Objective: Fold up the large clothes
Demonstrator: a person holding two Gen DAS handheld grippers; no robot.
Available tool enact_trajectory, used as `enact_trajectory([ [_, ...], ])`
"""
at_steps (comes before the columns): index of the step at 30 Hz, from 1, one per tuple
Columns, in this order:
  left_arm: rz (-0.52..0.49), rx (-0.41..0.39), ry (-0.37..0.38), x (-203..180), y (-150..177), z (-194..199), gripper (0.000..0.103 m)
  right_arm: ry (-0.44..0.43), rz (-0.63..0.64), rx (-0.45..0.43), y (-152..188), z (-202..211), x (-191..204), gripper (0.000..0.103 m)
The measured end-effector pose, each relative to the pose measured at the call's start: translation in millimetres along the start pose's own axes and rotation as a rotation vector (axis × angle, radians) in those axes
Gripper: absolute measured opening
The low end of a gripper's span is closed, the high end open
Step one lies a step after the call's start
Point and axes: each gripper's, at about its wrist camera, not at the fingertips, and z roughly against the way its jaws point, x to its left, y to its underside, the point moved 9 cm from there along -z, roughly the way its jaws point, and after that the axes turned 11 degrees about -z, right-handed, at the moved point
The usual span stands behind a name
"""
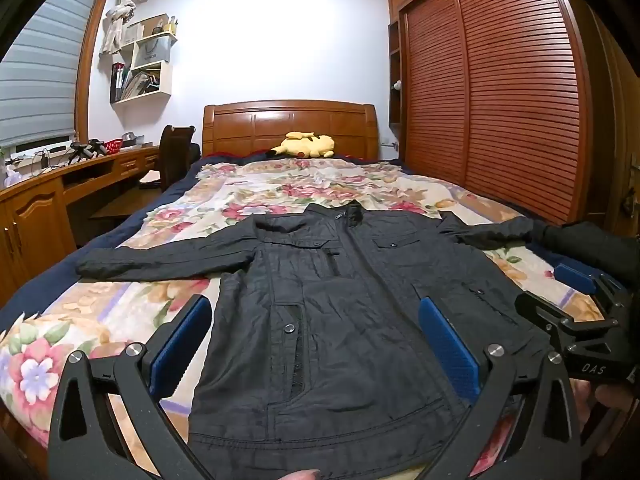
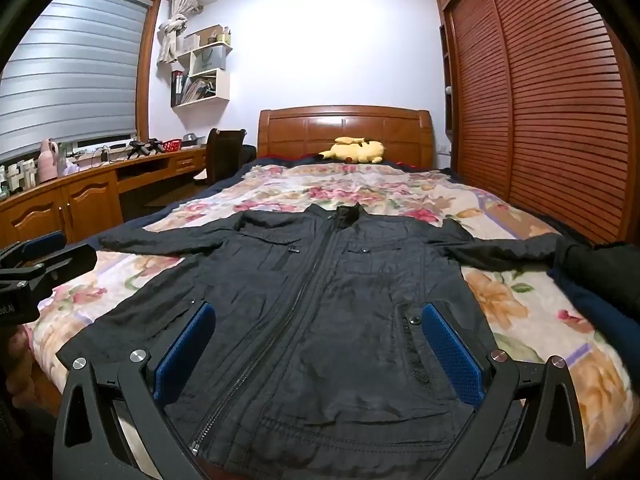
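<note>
Both sets of fingers stand wide and hold nothing: the left fingers (image 1: 316, 352) and right fingers (image 2: 320, 356) hover over the hem of the jacket (image 2: 320, 300). It lies flat, front up, on the bed (image 2: 520, 308), collar toward the headboard (image 2: 344, 128), sleeves spread sideways. Each sleeve lies nearer its own side's hand, with bare bedspread around for folding inward.

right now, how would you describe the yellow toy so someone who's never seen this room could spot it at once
Start at the big wooden headboard at the far end of the bed. Right in front of it, past the flowered bedspread and the black jacket spread flat, lies the plush toy. It is the only bright yellow thing on the bed.
</note>
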Motion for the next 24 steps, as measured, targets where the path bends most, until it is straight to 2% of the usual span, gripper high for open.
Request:
enact_trajectory([
  [1, 0.002, 0.001, 0.0, 0.1, 0.1, -0.1, 0.103, -0.005, -0.004, -0.024, -2.0, 0.9, 0.3, 0.102],
  [24, 0.0, 0.0, -0.003, 0.2, -0.2, -0.1, 0.103, -0.007, -0.005, -0.025, -3.0, 3.2, -0.6, 0.102],
])
